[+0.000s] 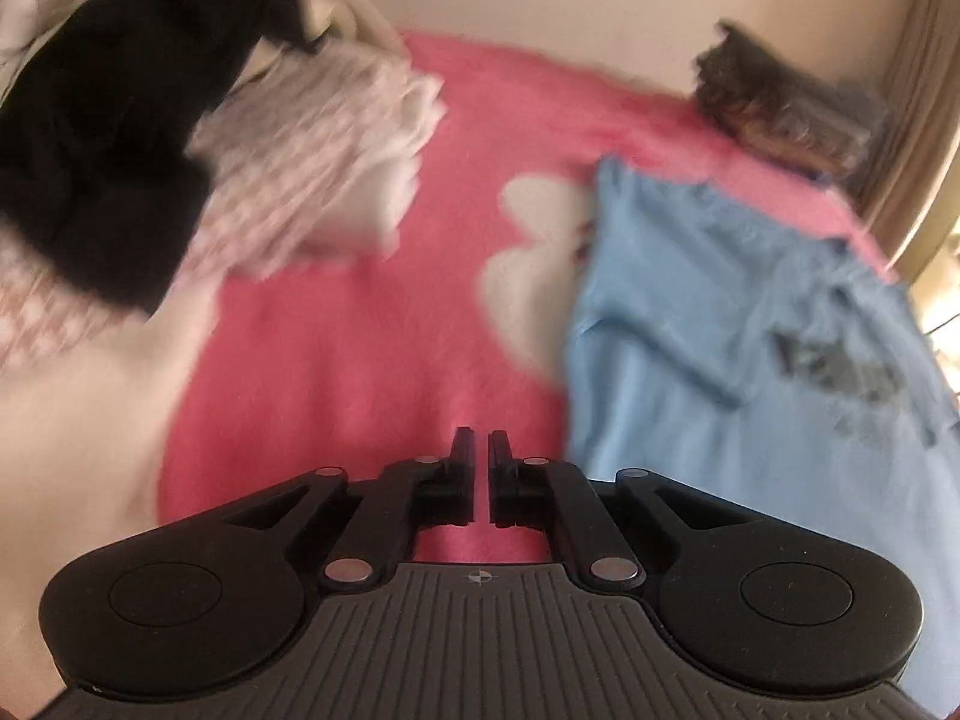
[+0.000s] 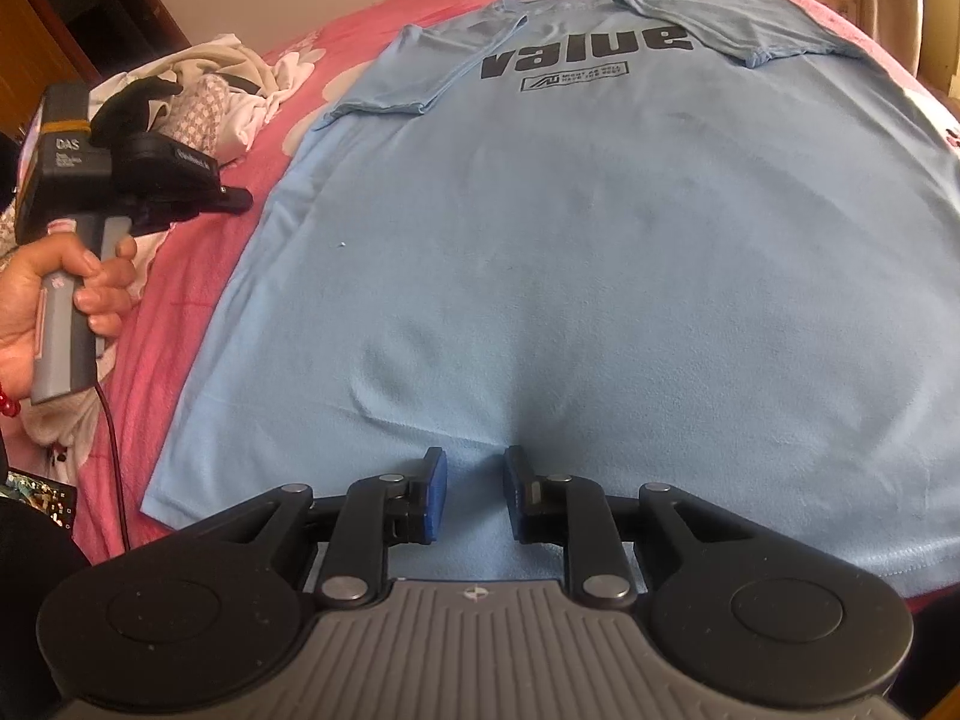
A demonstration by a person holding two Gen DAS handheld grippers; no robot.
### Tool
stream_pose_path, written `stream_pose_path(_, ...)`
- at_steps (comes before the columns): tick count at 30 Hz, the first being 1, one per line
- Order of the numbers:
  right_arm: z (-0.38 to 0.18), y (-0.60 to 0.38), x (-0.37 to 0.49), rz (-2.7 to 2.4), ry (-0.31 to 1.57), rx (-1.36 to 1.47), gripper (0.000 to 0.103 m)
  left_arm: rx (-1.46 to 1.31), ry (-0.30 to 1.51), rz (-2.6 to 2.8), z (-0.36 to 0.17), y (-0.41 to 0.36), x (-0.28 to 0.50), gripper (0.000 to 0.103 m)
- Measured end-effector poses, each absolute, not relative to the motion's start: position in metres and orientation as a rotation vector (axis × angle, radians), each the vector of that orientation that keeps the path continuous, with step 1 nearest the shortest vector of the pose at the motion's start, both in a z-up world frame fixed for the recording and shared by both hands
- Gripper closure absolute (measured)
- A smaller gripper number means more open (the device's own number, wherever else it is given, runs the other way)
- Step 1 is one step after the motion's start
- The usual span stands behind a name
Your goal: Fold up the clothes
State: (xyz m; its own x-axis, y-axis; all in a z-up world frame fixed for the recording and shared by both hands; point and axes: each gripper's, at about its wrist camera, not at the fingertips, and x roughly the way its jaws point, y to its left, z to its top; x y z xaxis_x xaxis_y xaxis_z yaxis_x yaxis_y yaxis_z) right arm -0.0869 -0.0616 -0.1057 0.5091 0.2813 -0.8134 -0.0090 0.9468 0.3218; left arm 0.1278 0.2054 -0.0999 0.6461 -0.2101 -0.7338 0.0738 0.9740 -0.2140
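Note:
A light blue T-shirt point(image 2: 570, 210) printed "value" lies spread flat, front up, on a pink blanket point(image 2: 180, 312), both sleeves folded in over the chest. My right gripper point(image 2: 474, 456) rests on the shirt near its bottom hem. Its blue pads stand a little apart with cloth showing between them, and small creases run out from the gap. My left gripper point(image 1: 480, 438) is shut on nothing and hovers over the blanket point(image 1: 360, 360), just left of the shirt point(image 1: 720, 360). In the right wrist view the left gripper point(image 2: 240, 199) is held in a hand at the left.
A heap of unfolded clothes point(image 1: 300, 168), with a black garment point(image 1: 102, 138) on top, lies at the bed's far left. A dark folded pile point(image 1: 786, 102) sits at the far right by the wall. A cable point(image 2: 114, 450) hangs over the bed's near left edge.

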Motion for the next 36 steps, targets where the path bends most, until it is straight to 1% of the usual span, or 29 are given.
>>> stream_pose_path(3,-0.106,-0.062,-0.087,0.177,1.025,0.291,0.08,-0.179,0.843,-0.277,-0.093,0.176,0.132,0.099)
stream_pose_path(6,-0.106,-0.06,-0.088,0.174,1.025,0.283,0.08,-0.231,0.916,-0.274,-0.11,0.161,0.152,0.098)
stream_pose_path(7,-0.106,-0.06,-0.088,0.174,1.024,0.282,0.08,-0.23,0.925,-0.239,-0.116,0.163,0.159,0.097)
stream_pose_path(9,-0.106,-0.06,-0.088,0.175,1.024,0.282,0.08,-0.251,0.92,-0.174,-0.123,0.178,0.171,0.099)
stream_pose_path(11,-0.106,-0.061,-0.087,0.177,1.025,0.286,0.08,-0.302,0.898,-0.12,-0.118,0.202,0.174,0.099)
stream_pose_path(13,-0.107,-0.062,-0.086,0.179,1.027,0.29,0.079,-0.265,0.865,-0.033,-0.108,0.216,0.173,0.1)
stream_pose_path(14,-0.107,-0.062,-0.086,0.181,1.027,0.291,0.079,-0.256,0.858,-0.009,-0.104,0.222,0.172,0.098)
stream_pose_path(16,-0.107,-0.063,-0.086,0.184,1.027,0.292,0.079,-0.287,0.855,-0.031,-0.098,0.228,0.169,0.098)
stream_pose_path(20,-0.107,-0.061,-0.087,0.184,1.027,0.296,0.079,-0.292,0.843,-0.194,-0.088,0.201,0.154,0.095)
stream_pose_path(22,-0.107,-0.061,-0.087,0.183,1.027,0.296,0.079,-0.282,0.893,-0.279,-0.096,0.183,0.153,0.093)
stream_pose_path(24,-0.107,-0.06,-0.086,0.183,1.027,0.298,0.079,-0.222,0.951,-0.253,-0.109,0.175,0.153,0.093)
stream_pose_path(25,-0.107,-0.061,-0.086,0.183,1.027,0.3,0.079,-0.244,0.961,-0.224,-0.113,0.184,0.153,0.099)
stream_pose_path(27,-0.107,-0.061,-0.085,0.184,1.028,0.305,0.079,-0.344,0.964,-0.176,-0.117,0.211,0.152,0.099)
stream_pose_path(29,-0.108,-0.062,-0.085,0.186,1.029,0.309,0.079,-0.351,0.934,-0.072,-0.108,0.231,0.148,0.099)
stream_pose_path(30,-0.108,-0.063,-0.085,0.188,1.029,0.31,0.079,-0.338,0.921,-0.039,-0.102,0.239,0.146,0.097)
stream_pose_path(32,-0.108,-0.063,-0.085,0.189,1.03,0.31,0.079,-0.337,0.909,-0.07,-0.092,0.245,0.138,0.095)
stream_pose_path(34,-0.108,-0.063,-0.085,0.189,1.029,0.31,0.078,-0.334,0.901,-0.142,-0.084,0.24,0.129,0.091)
stream_pose_path(36,-0.107,-0.062,-0.085,0.188,1.028,0.307,0.078,-0.321,0.912,-0.228,-0.083,0.225,0.124,0.091)
